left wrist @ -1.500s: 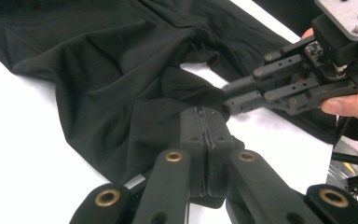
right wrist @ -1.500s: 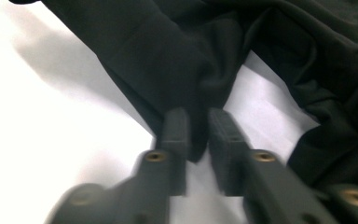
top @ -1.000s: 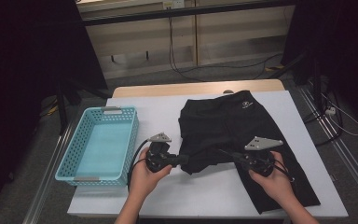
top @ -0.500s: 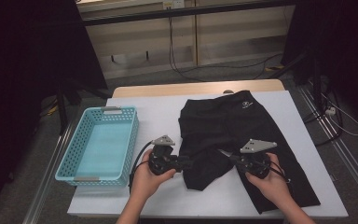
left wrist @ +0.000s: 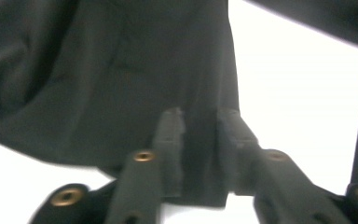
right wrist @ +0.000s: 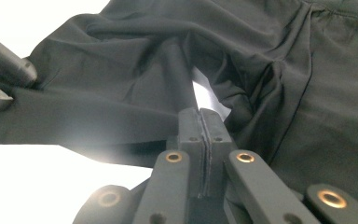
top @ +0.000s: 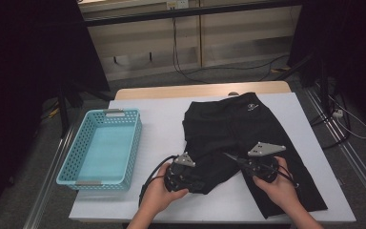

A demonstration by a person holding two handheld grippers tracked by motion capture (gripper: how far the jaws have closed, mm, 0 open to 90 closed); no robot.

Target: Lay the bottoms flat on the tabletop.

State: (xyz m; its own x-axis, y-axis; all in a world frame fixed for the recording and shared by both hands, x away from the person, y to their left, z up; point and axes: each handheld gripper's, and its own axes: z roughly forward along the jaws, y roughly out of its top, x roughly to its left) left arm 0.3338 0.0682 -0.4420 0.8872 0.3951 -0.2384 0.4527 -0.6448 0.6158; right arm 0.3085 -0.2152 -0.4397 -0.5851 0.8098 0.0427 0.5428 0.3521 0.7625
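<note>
Folding the black shorts (top: pixel 240 138) well calls for both corners of the hem to travel level, cloth kept taut between them. The right gripper (right wrist: pixel 199 122) is clenched on a fold of fabric. The left gripper (left wrist: pixel 199 125), jaws just closing, straddles the hem, cloth between the pads (firm contact cannot be told). The garment spreads ahead of both tools; the blue basket (top: pixel 81 153) lies beyond the left one.

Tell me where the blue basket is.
In the high view the empty blue basket sits on the table's left side, left of the black shorts.
</note>
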